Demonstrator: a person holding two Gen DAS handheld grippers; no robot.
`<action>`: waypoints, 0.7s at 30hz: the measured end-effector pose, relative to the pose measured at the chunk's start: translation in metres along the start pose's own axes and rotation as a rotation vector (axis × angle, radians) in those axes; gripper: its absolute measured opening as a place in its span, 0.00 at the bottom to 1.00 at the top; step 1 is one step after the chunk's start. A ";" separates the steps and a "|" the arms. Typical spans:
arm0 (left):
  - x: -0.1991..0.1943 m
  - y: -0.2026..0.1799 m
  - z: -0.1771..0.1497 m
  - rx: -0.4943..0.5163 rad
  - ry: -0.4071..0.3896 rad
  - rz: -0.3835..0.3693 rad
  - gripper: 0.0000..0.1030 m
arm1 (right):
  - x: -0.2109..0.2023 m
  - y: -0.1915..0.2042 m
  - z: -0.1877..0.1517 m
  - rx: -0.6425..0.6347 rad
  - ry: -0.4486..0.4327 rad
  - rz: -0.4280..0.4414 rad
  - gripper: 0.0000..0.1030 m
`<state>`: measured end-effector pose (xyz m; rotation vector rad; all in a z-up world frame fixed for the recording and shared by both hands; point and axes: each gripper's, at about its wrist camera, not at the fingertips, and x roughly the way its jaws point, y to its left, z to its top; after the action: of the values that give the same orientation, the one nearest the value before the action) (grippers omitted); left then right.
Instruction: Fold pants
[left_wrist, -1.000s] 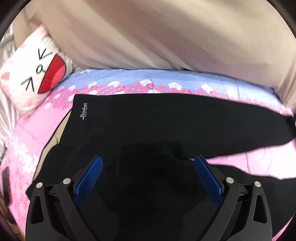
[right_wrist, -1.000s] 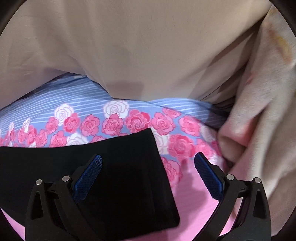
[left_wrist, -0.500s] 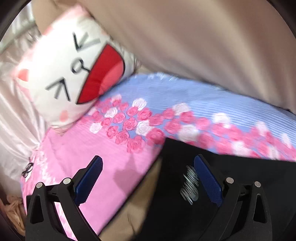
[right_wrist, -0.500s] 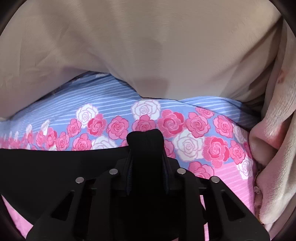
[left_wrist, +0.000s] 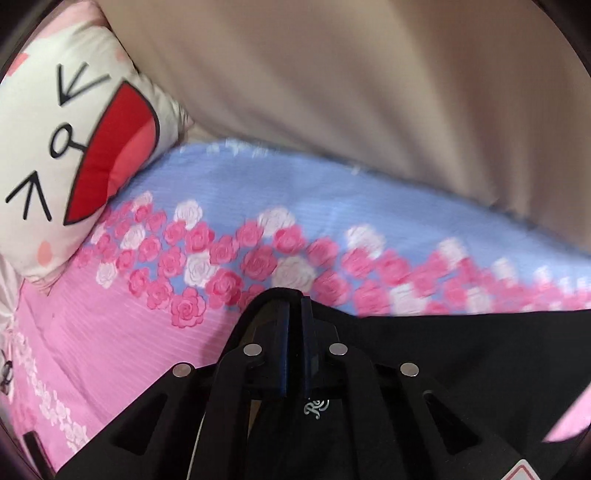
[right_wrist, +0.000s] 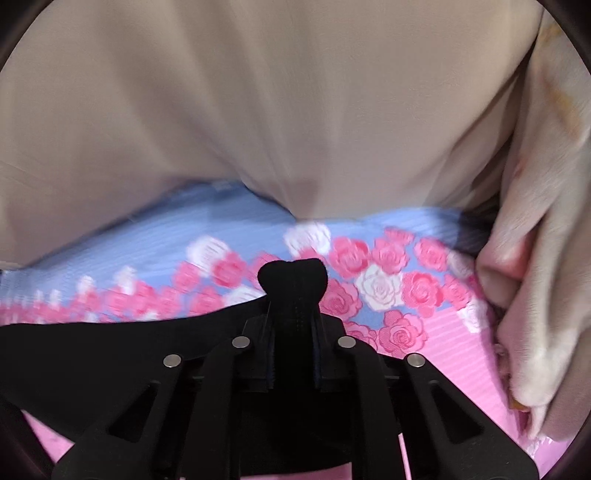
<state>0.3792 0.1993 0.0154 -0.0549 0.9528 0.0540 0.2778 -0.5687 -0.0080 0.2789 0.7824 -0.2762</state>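
gripping the black pants (left_wrist: 461, 354), both tongs closed, cartoon pillow (left_wrist: 66, 147) beside the rose bedsheet (left_wrist: 258, 206).

Pants (left_wrist: 480, 354) on bedsheet (left_wrist: 122, 332); pillow (left_wrist: 62, 147) far left; curtain (left_wrist: 351, 92) apparently behind bed.

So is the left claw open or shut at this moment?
Shut. In the left wrist view the left claw has its two fingers pressed together on the edge of the black pants.

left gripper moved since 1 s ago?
Yes. The left gripper swung left toward the cartoon pillow, which now looms larger at the left edge, and closed on the black pants at their corner.
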 end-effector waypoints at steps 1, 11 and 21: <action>-0.009 0.001 0.000 -0.006 -0.011 -0.022 0.04 | -0.012 0.002 0.001 0.000 -0.018 0.010 0.12; -0.112 0.006 -0.022 -0.001 -0.140 -0.161 0.04 | -0.111 0.011 -0.013 -0.033 -0.161 0.074 0.12; -0.206 0.062 -0.158 0.031 -0.208 -0.207 0.05 | -0.261 -0.018 -0.135 -0.131 -0.405 0.176 0.12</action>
<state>0.1273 0.2452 0.0902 -0.1163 0.7354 -0.1437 0.0070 -0.5021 0.0870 0.1584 0.3708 -0.1083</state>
